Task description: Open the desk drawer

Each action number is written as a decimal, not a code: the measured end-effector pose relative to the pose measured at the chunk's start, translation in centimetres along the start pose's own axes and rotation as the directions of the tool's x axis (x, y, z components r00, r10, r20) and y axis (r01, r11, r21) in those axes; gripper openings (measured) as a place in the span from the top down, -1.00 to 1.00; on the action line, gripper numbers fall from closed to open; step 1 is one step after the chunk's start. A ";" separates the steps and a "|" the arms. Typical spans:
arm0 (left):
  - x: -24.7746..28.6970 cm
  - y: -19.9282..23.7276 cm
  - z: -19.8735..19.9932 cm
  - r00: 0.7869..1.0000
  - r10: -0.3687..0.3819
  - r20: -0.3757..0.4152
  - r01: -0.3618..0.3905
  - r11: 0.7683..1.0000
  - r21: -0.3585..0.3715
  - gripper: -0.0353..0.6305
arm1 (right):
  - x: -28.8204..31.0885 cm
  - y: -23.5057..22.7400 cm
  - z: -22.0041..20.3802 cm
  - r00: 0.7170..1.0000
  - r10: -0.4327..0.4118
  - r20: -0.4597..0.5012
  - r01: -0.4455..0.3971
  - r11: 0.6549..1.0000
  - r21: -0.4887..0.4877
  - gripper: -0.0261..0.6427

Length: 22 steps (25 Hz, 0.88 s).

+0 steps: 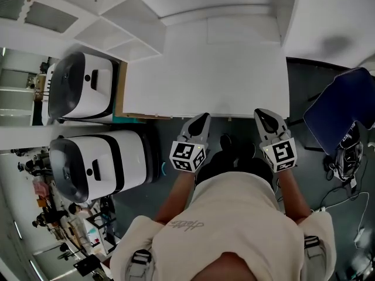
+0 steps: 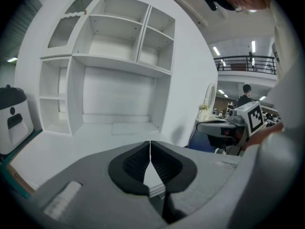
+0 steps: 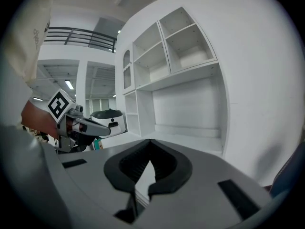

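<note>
Head view: a person in a cream top leans over a white tabletop [image 1: 205, 69]. The left hand-held gripper [image 1: 202, 117] and the right hand-held gripper [image 1: 262, 113] point at its front edge, well apart from each other, each with a black-and-white marker cube on its back. The drawer cannot be made out; only the front edge above it shows. White shelves [image 1: 117, 28] rise at the back left. 2 white-and-black machines [image 1: 82, 86] stand beside the desk on the left, and a dark blue chair [image 1: 340, 113] on the right with cables [image 1: 345, 157] near it on the floor. A script print [image 1: 188, 224] on the top's back is too small to read.

Left gripper view: the ribbed black pads [image 2: 138, 163] are pressed together at the tips with nothing between them. Beyond them lie the bare tabletop and empty shelf compartments. 1 machine shows at the left edge, the other gripper at the right, and a railing [image 2: 243, 61] far behind.

Right gripper view: the jaws meet at the tips and pinch nothing, aimed over the tabletop toward the shelves.
</note>
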<state>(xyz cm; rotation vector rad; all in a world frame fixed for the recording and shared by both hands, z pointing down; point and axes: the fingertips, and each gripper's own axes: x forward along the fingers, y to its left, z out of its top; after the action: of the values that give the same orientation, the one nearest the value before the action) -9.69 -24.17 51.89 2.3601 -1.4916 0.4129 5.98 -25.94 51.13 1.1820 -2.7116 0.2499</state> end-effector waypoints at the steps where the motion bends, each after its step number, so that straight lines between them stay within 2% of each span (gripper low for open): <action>1: 0.2 0.0 0.3 1.000 -0.010 0.013 0.010 1.000 0.003 0.84 | 0.0 0.0 0.2 1.000 -0.007 0.000 0.007 1.000 0.000 0.92; 6: 1.1 0.5 0.9 0.997 -0.070 0.029 0.069 0.997 0.026 0.84 | 0.0 -0.3 1.6 0.998 -0.066 0.001 0.066 0.997 -0.031 0.92; 11: 1.5 1.4 2.5 0.993 -0.114 0.041 0.110 0.990 0.085 0.84 | -0.2 -1.3 3.9 0.988 -0.151 0.018 0.152 0.987 -0.054 0.92; 18: 0.5 4.6 2.6 0.988 -0.139 0.062 0.133 0.988 0.082 0.84 | 1.0 0.9 4.7 0.978 -0.206 0.025 0.208 0.975 -0.074 0.92; 22: 0.3 5.9 1.5 0.984 -0.175 0.036 0.172 0.982 0.077 0.83 | 1.8 2.8 4.2 0.973 -0.230 0.014 0.231 0.971 -0.065 0.92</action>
<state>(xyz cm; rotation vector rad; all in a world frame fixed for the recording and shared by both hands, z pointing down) -14.86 -27.44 51.28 2.5468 -1.2948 0.3828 2.30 -26.26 47.18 1.4634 -2.5347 0.1234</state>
